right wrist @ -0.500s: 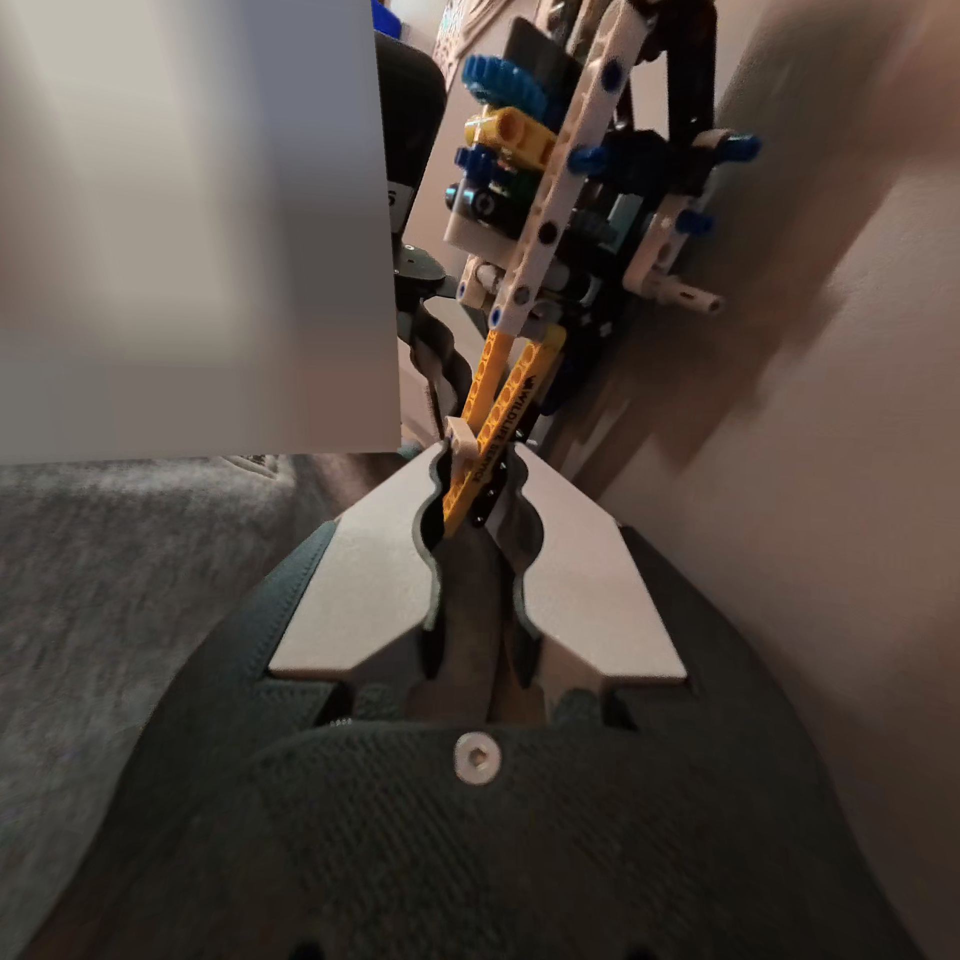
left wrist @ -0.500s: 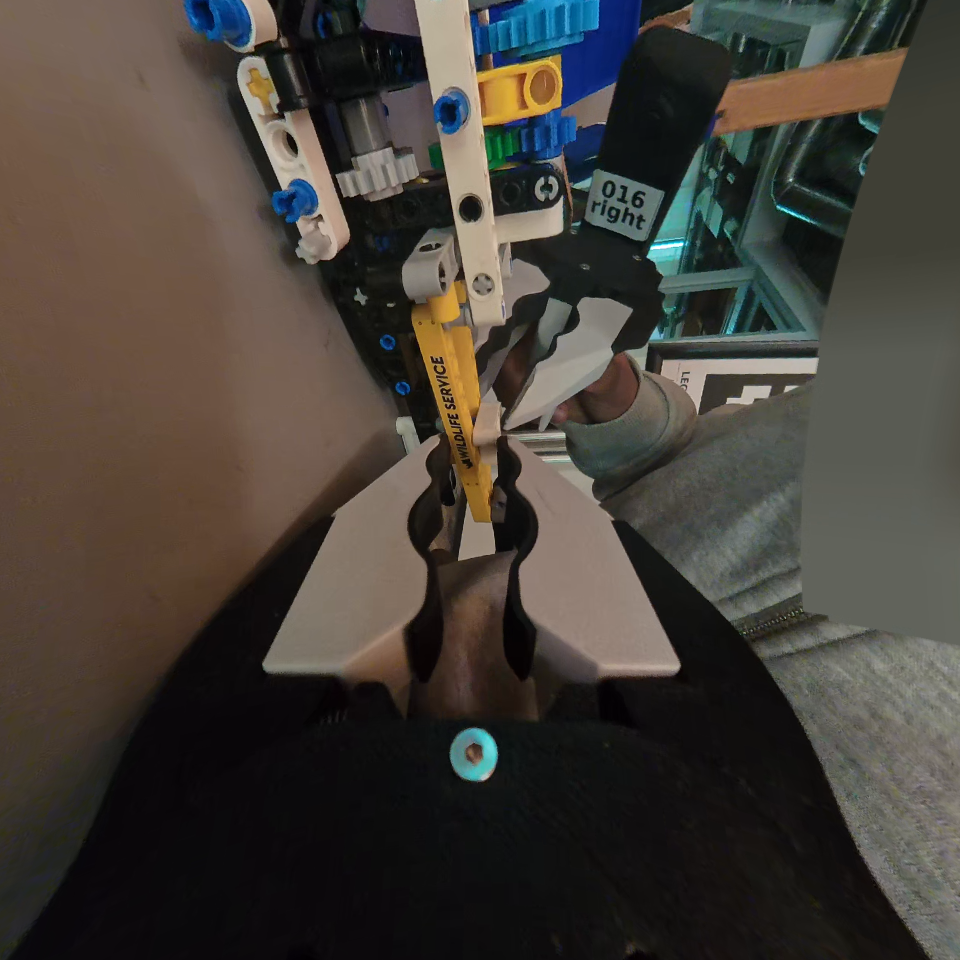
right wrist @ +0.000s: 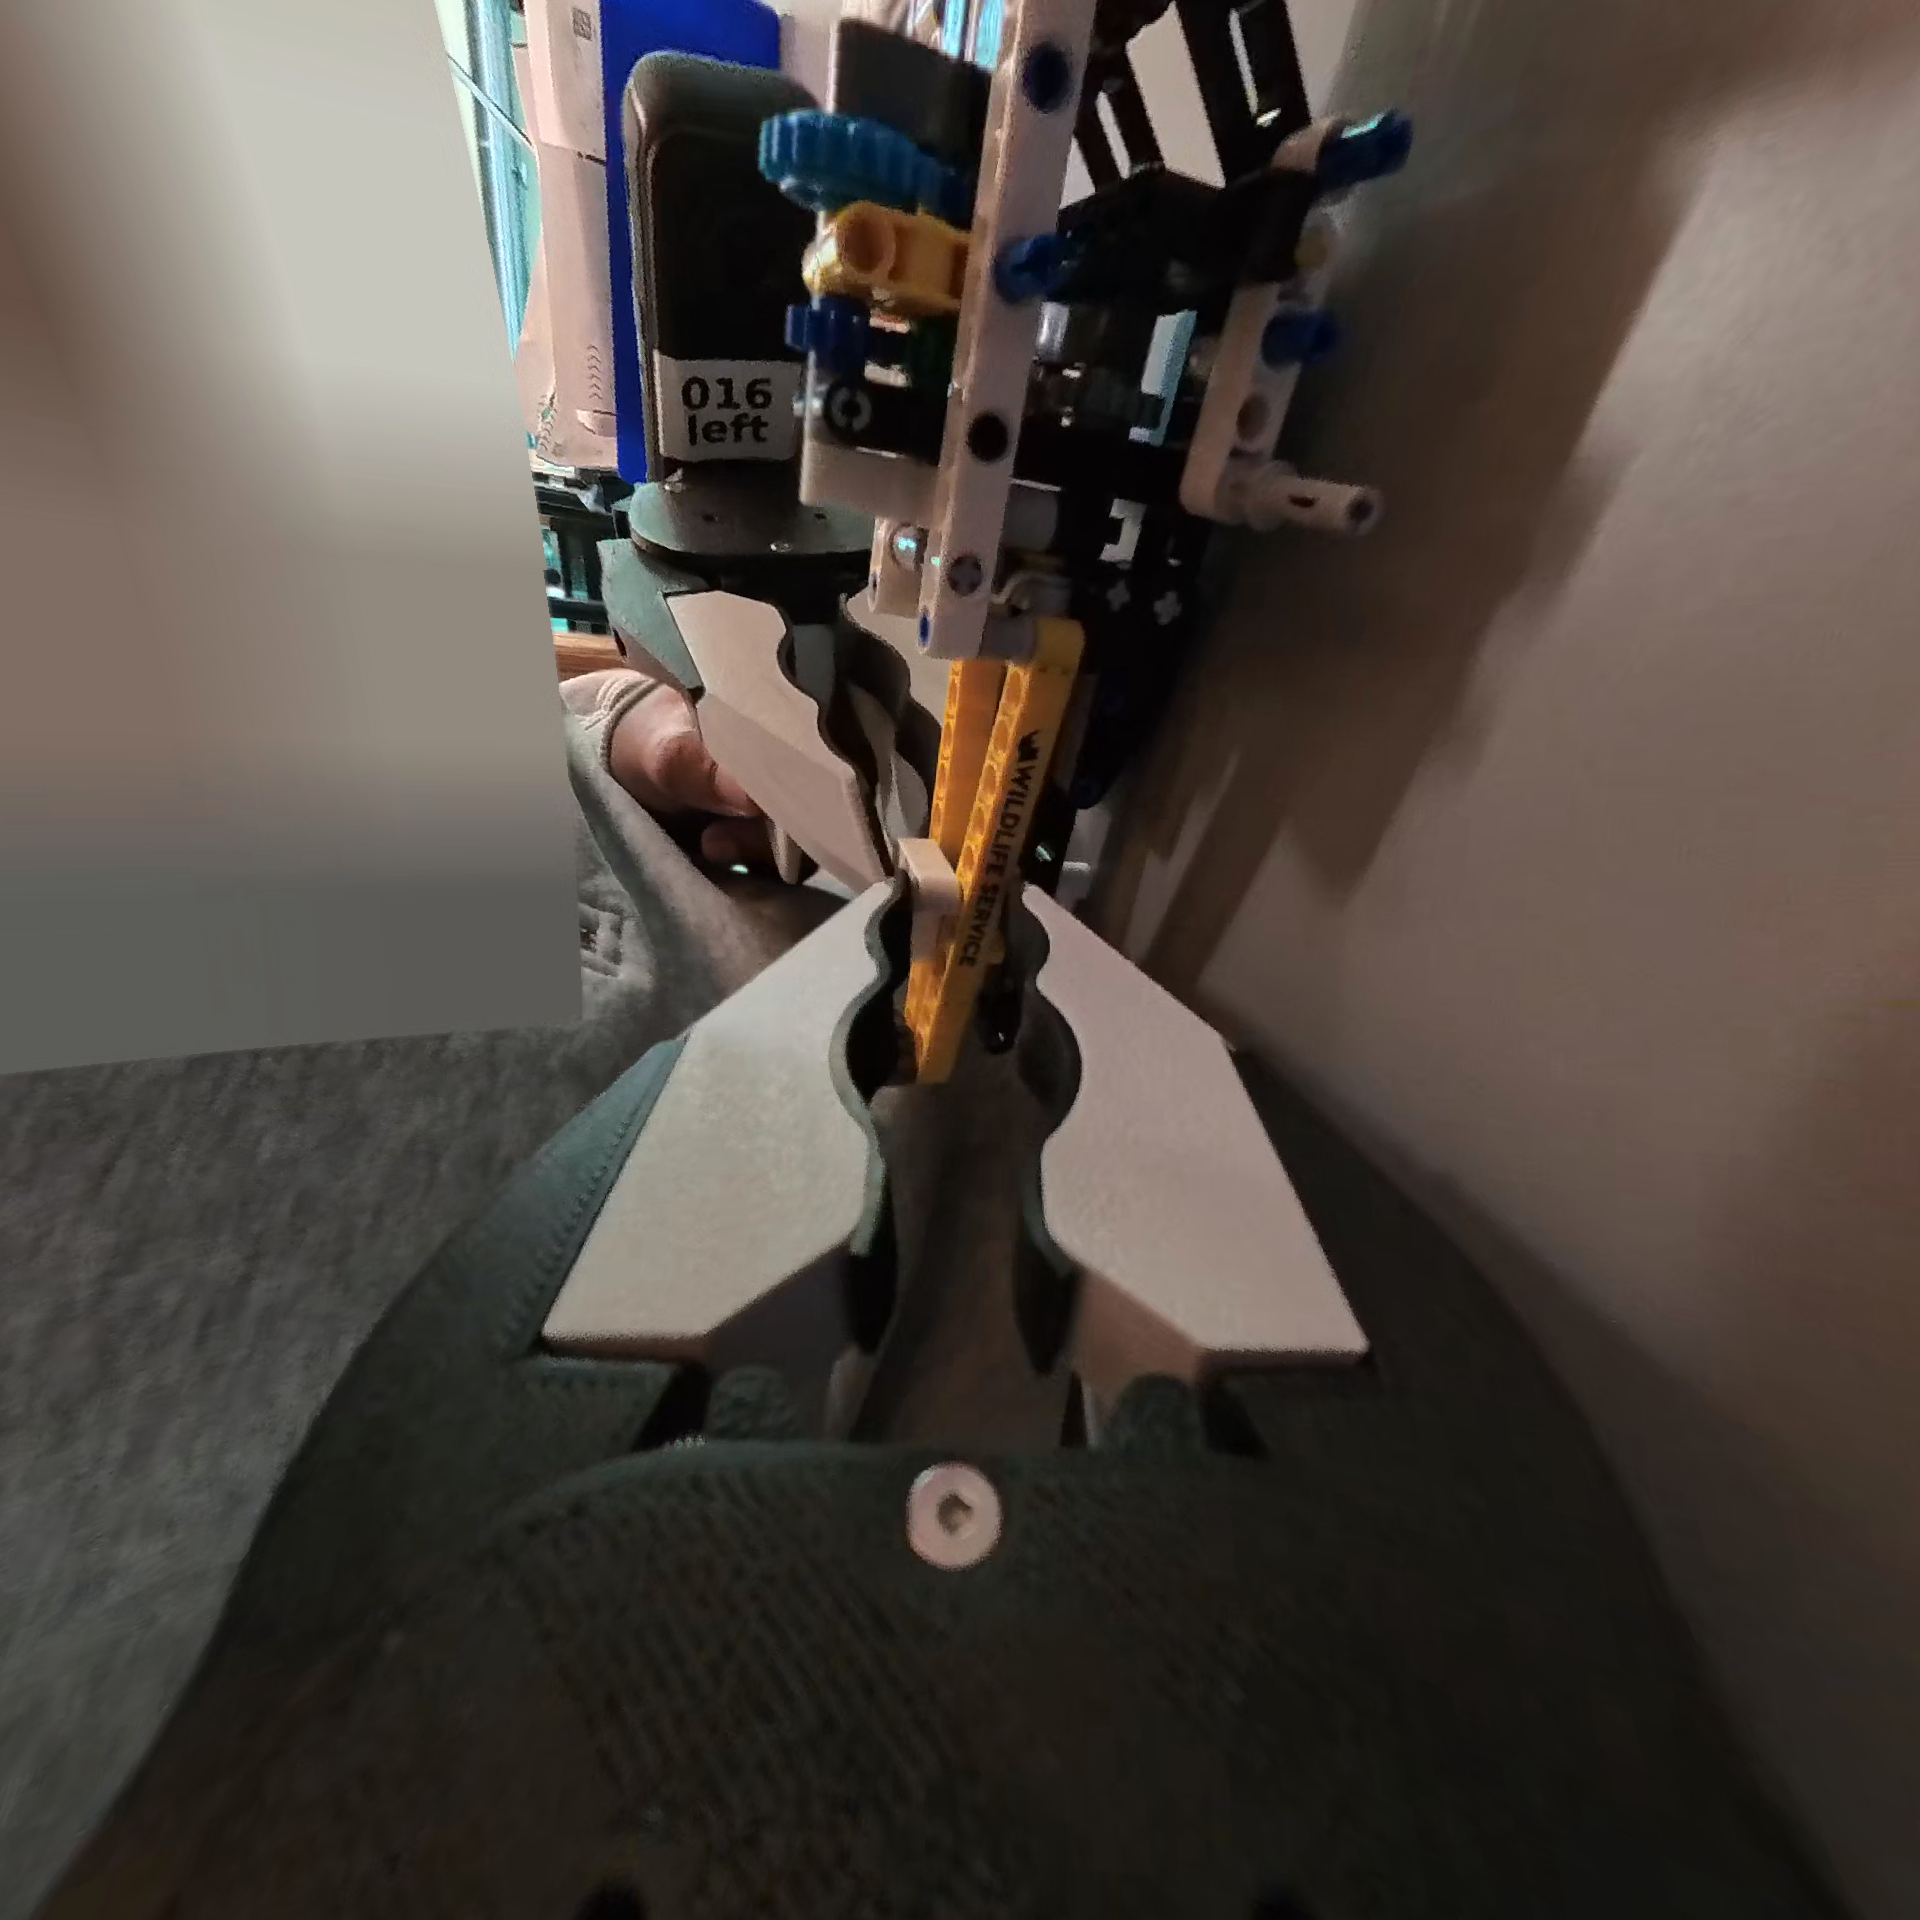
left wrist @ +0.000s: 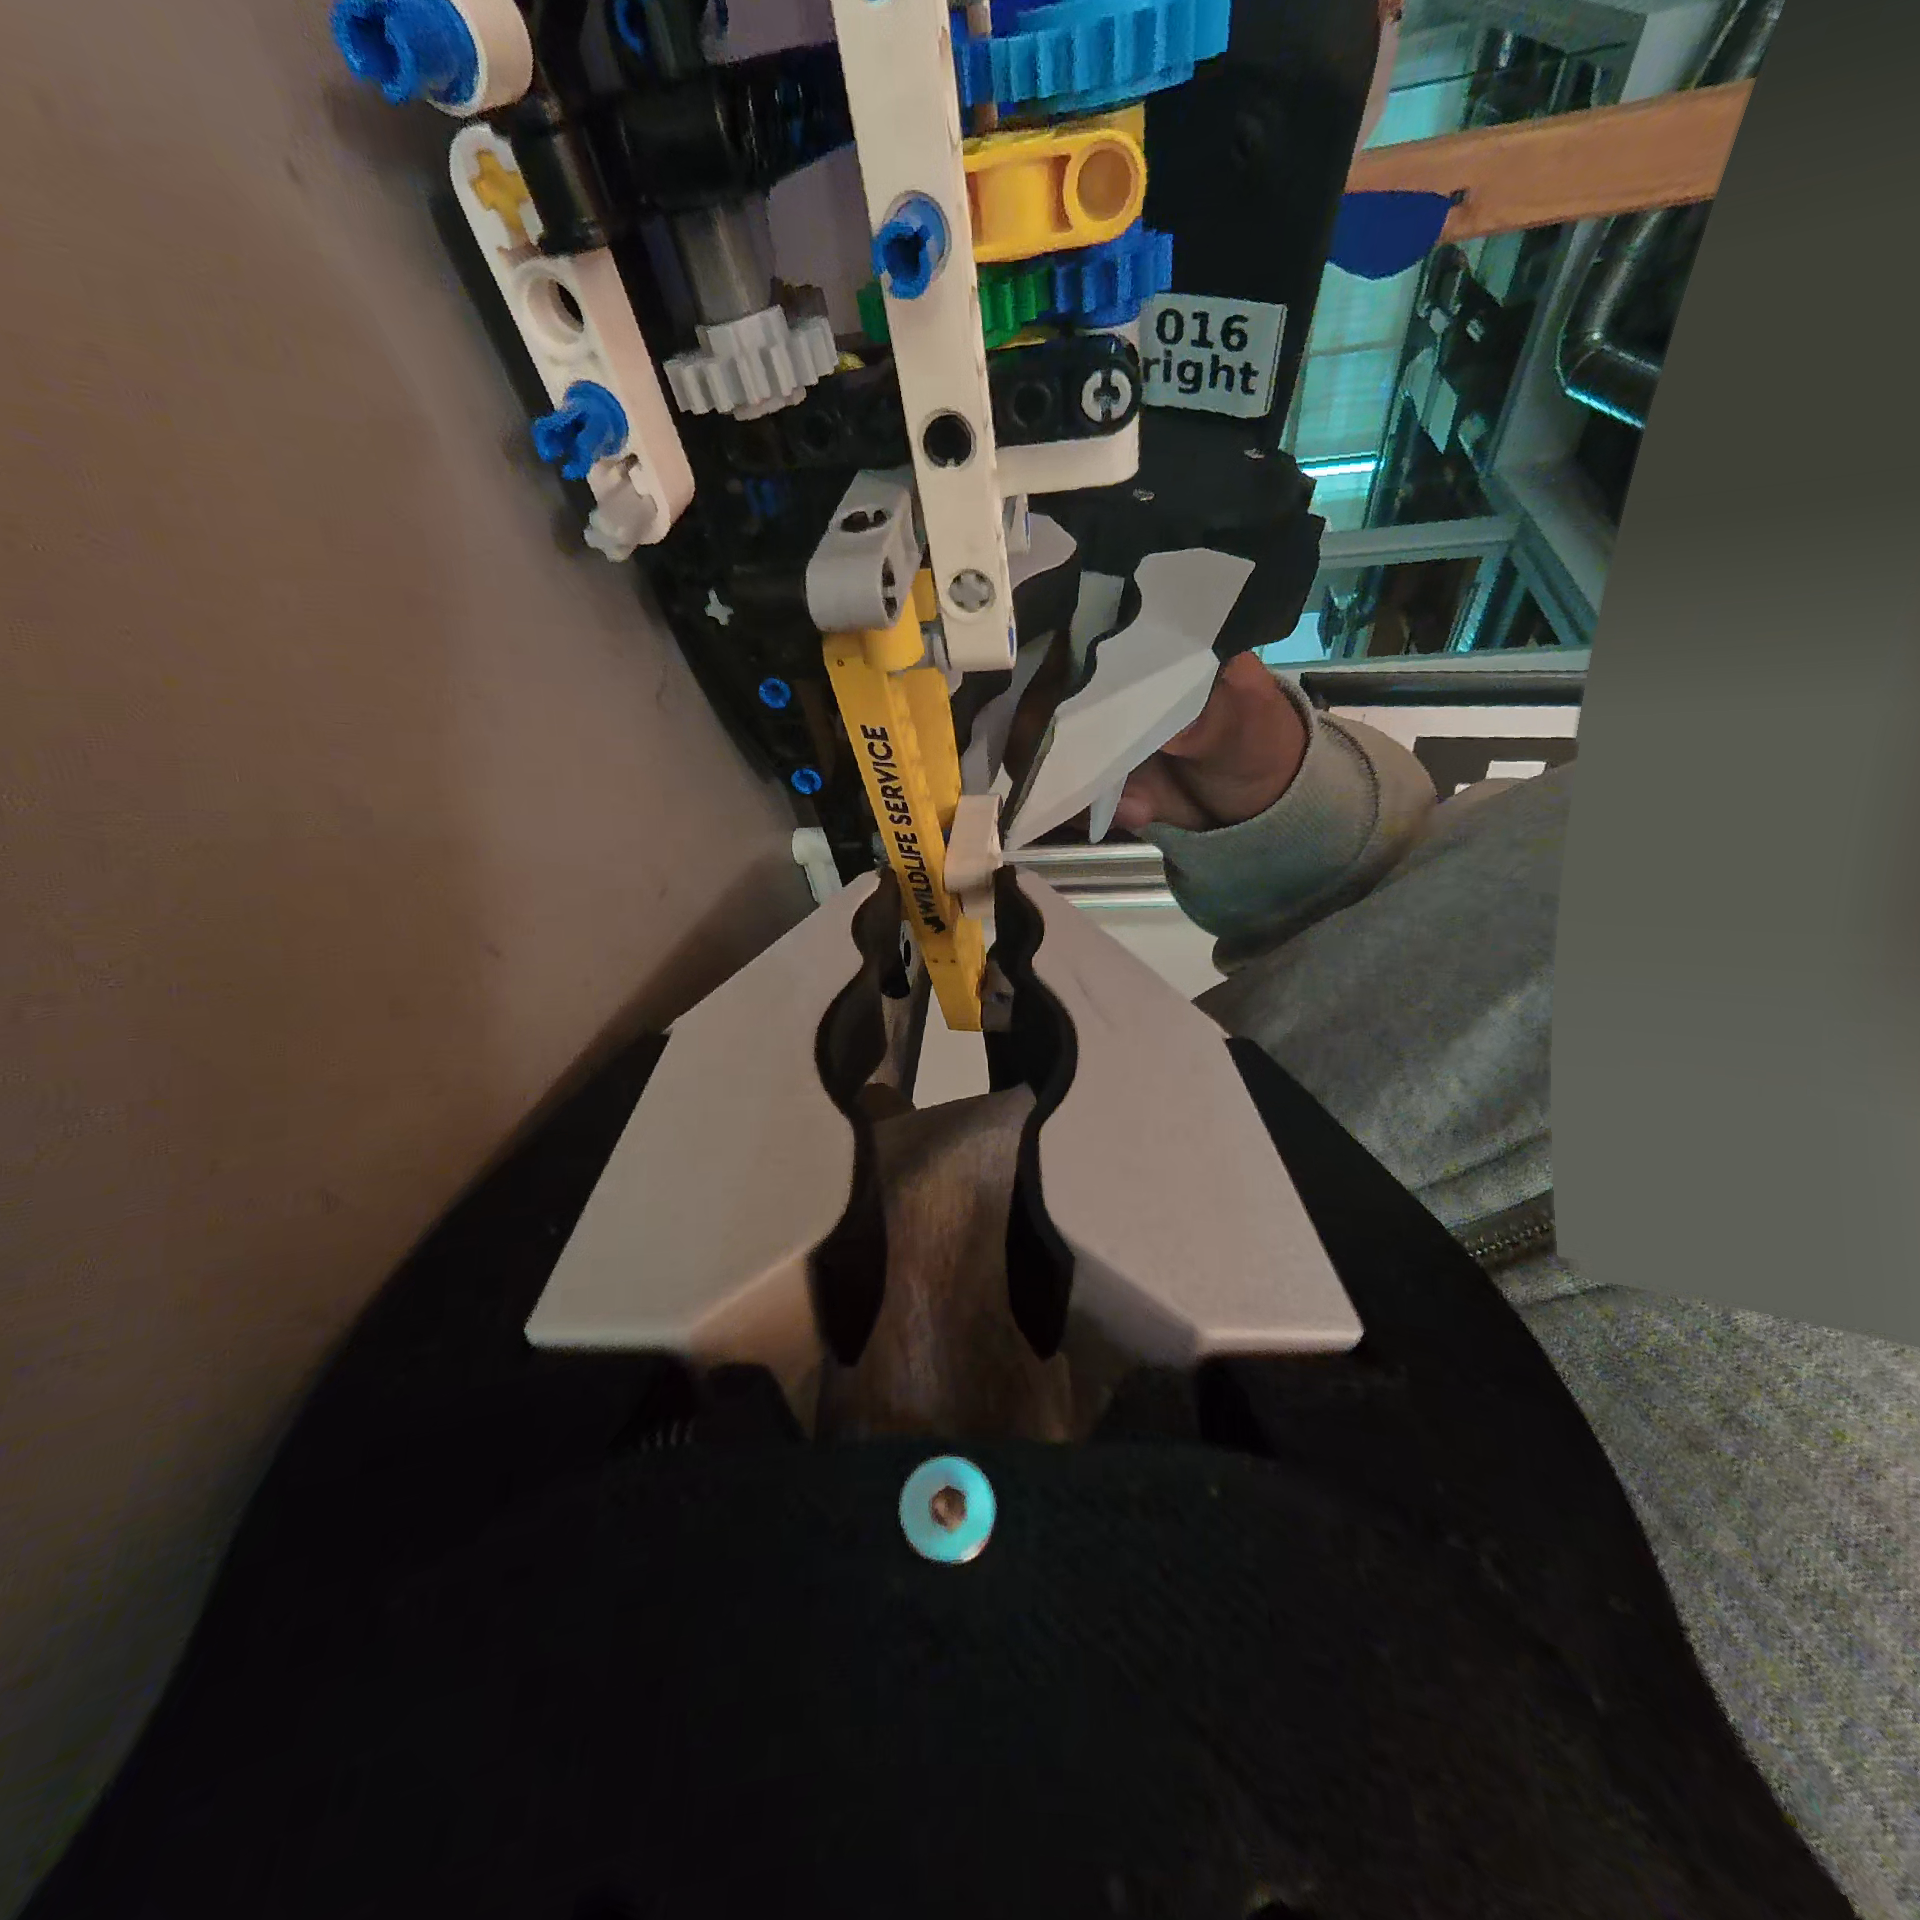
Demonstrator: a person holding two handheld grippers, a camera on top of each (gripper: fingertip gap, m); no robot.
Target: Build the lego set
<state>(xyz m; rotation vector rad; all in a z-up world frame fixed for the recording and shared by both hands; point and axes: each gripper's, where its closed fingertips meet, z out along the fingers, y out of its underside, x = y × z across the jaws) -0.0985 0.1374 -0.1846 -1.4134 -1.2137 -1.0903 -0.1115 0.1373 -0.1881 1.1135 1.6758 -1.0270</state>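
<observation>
Yellow plastic lego beam (left wrist: 914, 831), black lettering along its side, hanging from a black, white and blue lego model (left wrist: 831, 343) held up beside a beige wall (left wrist: 260, 727). Nipped near its lower end by the left gripper (left wrist: 940, 914) and right gripper (right wrist: 951, 935), both closed on it. Small white clip piece (left wrist: 975, 844) on the beam. Left wrist view only: glass shelving (left wrist: 1455, 499) and wooden rail (left wrist: 1538, 166) behind. White printed label (right wrist: 727, 414) on the far gripper. Grey sleeve (left wrist: 1351, 935) nearby.
</observation>
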